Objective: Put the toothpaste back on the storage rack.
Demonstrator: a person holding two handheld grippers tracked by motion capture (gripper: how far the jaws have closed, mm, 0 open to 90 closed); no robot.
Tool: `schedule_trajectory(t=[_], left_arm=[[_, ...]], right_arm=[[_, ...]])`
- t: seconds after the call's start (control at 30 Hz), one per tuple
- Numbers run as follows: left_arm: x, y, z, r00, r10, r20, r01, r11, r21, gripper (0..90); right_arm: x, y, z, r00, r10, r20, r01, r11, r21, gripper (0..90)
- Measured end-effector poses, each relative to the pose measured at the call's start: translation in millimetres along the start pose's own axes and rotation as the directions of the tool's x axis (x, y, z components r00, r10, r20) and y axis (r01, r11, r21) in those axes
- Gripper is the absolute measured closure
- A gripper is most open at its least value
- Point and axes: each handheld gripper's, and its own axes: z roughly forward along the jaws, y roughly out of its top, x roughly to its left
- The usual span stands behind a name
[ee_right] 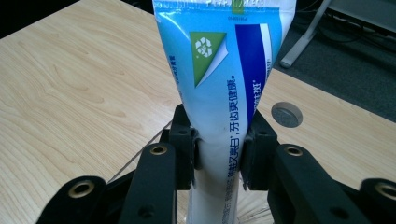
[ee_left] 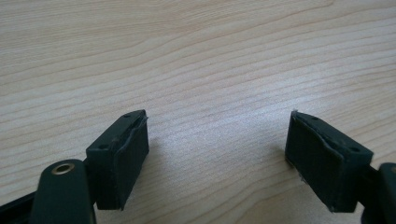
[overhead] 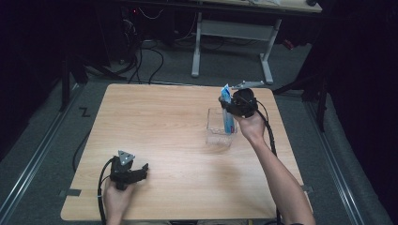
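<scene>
— Pale wood table (overhead: 164, 122), dim room, dark floor behind. Start at the fingers: what is the right gripper (ee_right: 218, 156) doing?

— Its pads are pinched in on a blue-and-white toothpaste tube (ee_right: 224, 93), squeezing the body from both sides. The tube stands about upright, crimped end up, with its lower end down inside a clear plastic container (overhead: 219, 127) on the right half of the table.

— So is it going in or coming out?

— From one moment I can't tell. Either way the tube is firmly held and partly within the container's walls, so the grasp is done; what's left, as I judge it, is either letting go once it rests on the bottom or lifting it free.

— And the left gripper (ee_left: 217, 149)?

— Jaws wide apart, nothing between them, low over bare wood near the front-left corner, well apart from the container.

— Anything in the way?

— Not on the table. A round grey cable plug (ee_right: 286, 115) sits in the tabletop beyond the tube. Farther back there's a white desk frame (overhead: 232, 42) and loose cables (overhead: 150, 56) on the floor, none near the work.
</scene>
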Motion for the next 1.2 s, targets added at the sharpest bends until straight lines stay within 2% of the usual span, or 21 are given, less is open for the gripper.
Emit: schedule_trajectory(t=[0.67,0.83,1.2], left_arm=[[0.0,0.0,0.0,1.0,0.0,0.0,0.0,1.0,0.0,21.8],[-0.1,0.0,0.0,1.0,-0.001,0.001,0.001,1.0,-0.001,21.8],[0.0,0.0,0.0,1.0,-0.001,0.0,0.001,1.0,-0.001,21.8]], right_arm=[[6.8,-11.3,12.8,0.9996,-0.027,-0.005,0.028,0.999,0.047,69.8],[10.4,-13.1,16.9,0.9988,-0.048,-0.006,0.048,0.997,0.064,69.7],[12.3,-20.4,22.9,0.9988,-0.045,-0.018,0.046,0.995,0.084,69.3]])
